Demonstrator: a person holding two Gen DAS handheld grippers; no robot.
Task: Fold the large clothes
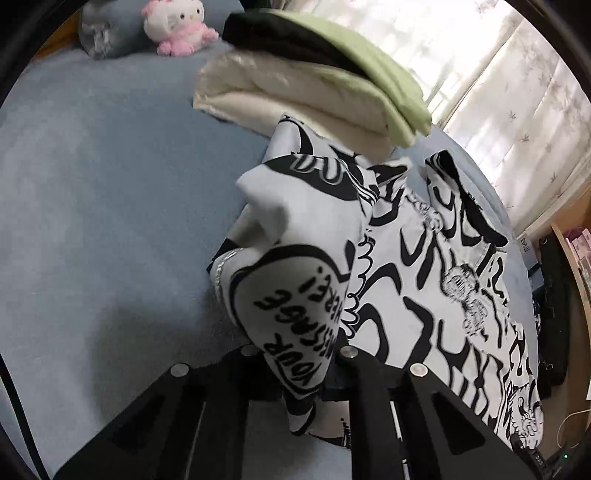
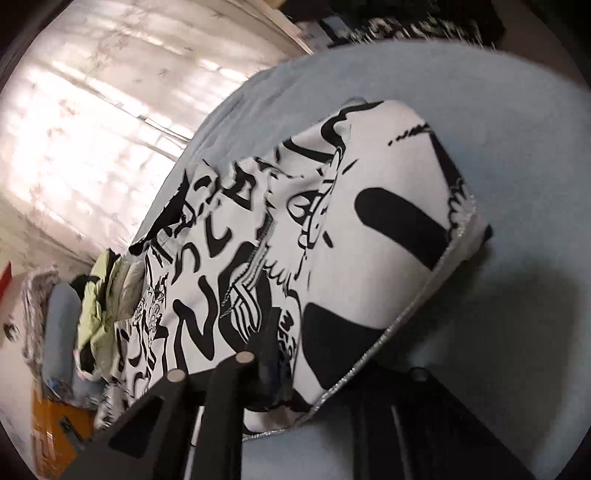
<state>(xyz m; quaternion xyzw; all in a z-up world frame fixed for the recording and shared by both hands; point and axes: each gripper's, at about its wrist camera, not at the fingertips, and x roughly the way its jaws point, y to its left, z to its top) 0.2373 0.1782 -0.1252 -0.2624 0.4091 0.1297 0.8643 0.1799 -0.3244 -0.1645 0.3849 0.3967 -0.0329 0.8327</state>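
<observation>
A large white garment with black graffiti print [image 1: 424,280] lies spread over the blue bed [image 1: 92,184]. In the left wrist view one bunched edge of it, with a heart shape and lettering, rises from the bed into my left gripper [image 1: 299,365], which is shut on that fold. In the right wrist view the same garment [image 2: 369,229] shows a doubled-over part with a silver-stitched hem. That fold runs between the black fingers [image 2: 236,373] of my right gripper [image 2: 291,373], which is shut on it. The cloth hides the other right finger's tip.
A stack of folded clothes, cream, green and black [image 1: 314,81], sits on the bed just beyond the garment. A pink plush toy [image 1: 173,26] and a grey pillow [image 1: 103,33] lie at the head. Curtains [image 1: 509,92] and a wooden desk edge [image 1: 576,277] border the bed.
</observation>
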